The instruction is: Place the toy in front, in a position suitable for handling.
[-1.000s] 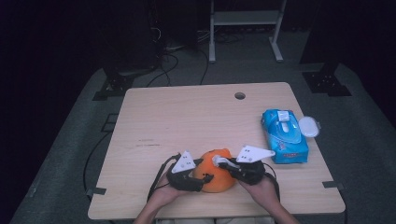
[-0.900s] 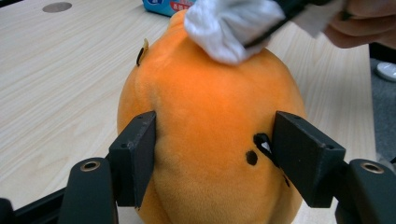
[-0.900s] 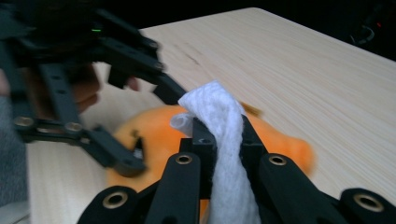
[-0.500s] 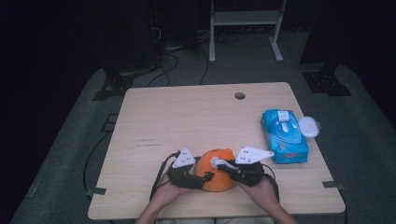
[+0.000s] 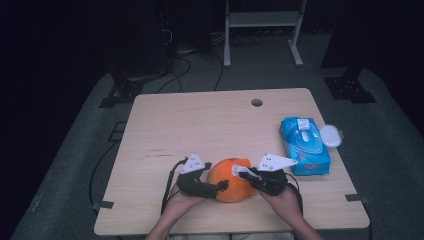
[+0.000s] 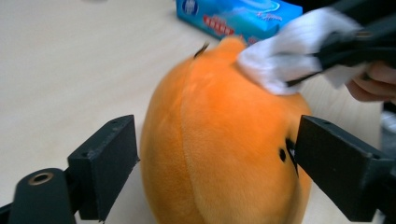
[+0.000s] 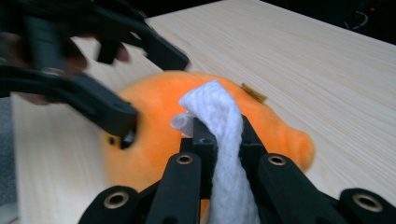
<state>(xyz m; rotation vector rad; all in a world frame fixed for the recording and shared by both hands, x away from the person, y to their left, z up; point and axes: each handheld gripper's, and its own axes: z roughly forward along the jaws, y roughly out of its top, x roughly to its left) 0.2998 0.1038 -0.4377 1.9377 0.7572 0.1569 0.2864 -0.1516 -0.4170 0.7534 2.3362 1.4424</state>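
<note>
A pale wooden table (image 5: 200, 125) with a small round hole (image 5: 257, 102) near its far edge stands on grey floor in a dark room, with cables and a white metal frame (image 5: 260, 20) behind it. A blue pack of wet wipes (image 5: 302, 147) lies towards the right side, its white lid flipped open beside it. Near the front edge sits an orange plush toy (image 5: 231, 179), between the two grippers. The left gripper (image 6: 210, 172) straddles the toy; its jaws have just been opening and now stand wide, one clear of the plush, the other at or just off its side. The right gripper (image 7: 217, 135) is clamped tight on a white wipe (image 7: 224, 135), pressed to the top of the toy.
</note>
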